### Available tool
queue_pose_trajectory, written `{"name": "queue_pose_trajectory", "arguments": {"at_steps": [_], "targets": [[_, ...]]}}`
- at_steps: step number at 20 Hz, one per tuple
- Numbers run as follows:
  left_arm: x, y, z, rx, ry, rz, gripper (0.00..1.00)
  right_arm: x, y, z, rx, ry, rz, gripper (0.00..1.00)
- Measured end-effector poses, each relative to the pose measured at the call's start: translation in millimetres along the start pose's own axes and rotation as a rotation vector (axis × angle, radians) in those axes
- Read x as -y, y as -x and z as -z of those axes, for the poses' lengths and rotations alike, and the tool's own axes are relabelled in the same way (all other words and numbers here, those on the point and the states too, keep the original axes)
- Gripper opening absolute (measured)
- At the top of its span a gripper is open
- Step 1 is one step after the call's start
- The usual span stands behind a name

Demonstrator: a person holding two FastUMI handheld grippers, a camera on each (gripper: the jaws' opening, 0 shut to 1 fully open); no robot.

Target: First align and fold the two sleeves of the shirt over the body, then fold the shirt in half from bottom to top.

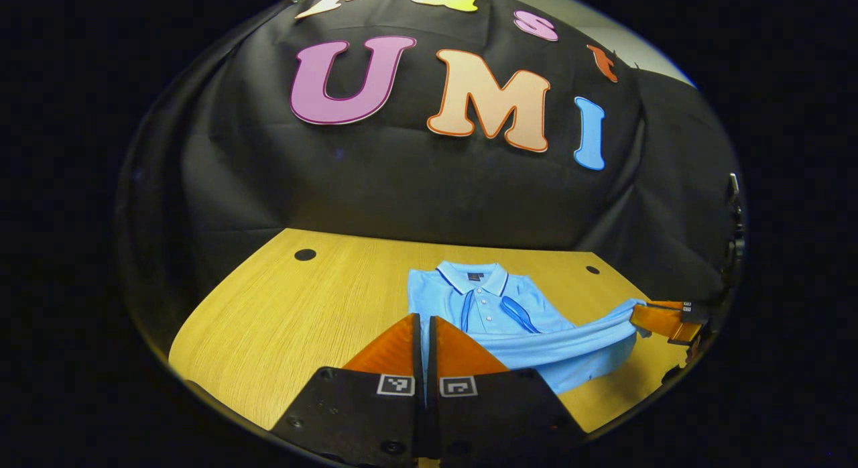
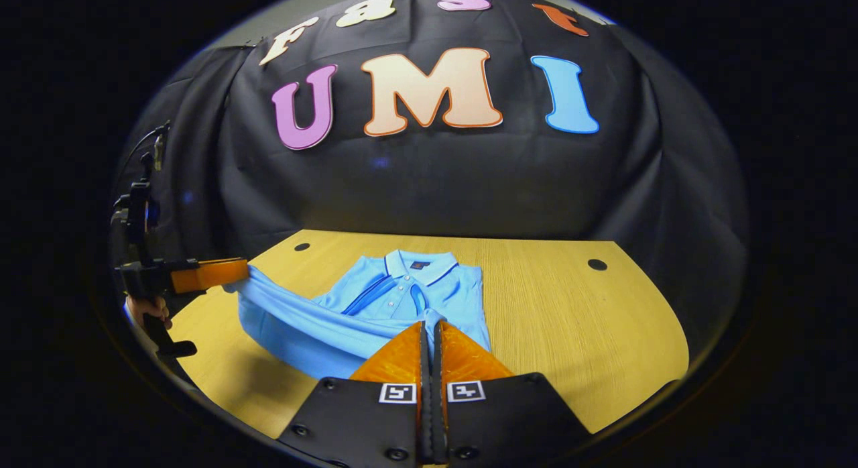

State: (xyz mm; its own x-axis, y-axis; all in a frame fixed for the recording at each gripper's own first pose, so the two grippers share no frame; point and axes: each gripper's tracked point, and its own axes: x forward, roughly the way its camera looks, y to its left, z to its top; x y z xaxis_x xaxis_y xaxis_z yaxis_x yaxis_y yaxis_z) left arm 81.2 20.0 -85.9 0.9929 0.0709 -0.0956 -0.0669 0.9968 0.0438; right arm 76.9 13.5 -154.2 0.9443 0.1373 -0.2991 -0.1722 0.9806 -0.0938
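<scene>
Two wide stretches of bare wooden table [image 2: 570, 320] lie beyond and beside the grippers, open out to its curved rim. Between them the blue shirt [image 2: 375, 300] rests collar-far, sleeves folded across its chest, its bottom hem lifted taut. The left gripper [image 1: 425, 324] is clenched on one hem corner, the right gripper [image 2: 429, 330] on the other.

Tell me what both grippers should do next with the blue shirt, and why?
Probably carry the lifted bottom hem forward toward the collar. The left gripper and right gripper each pinch a hem corner of the light blue polo shirt, sleeves already folded in, above the wooden table.
</scene>
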Motion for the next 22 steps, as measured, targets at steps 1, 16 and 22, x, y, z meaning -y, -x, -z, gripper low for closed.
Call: {"name": "queue_pose_trajectory", "arguments": {"at_steps": [1,16,22], "targets": [[0.0,-14.7,-4.3,0.0,0.007,-0.005,0.0,4.7,-14.3,-8.9,0.004,-0.006,0.002,0.03],[-36.6,-202.4,0.8,-0.095,0.05,-0.176,0.0,48.1,-203.9,7.0,-0.104,-0.188,-0.022,0.09],[-42.2,-172.5,7.7,-0.127,0.049,-0.239,0.95,62.6,-188.4,-6.0,-0.067,-0.208,-0.009,0.98]]}}
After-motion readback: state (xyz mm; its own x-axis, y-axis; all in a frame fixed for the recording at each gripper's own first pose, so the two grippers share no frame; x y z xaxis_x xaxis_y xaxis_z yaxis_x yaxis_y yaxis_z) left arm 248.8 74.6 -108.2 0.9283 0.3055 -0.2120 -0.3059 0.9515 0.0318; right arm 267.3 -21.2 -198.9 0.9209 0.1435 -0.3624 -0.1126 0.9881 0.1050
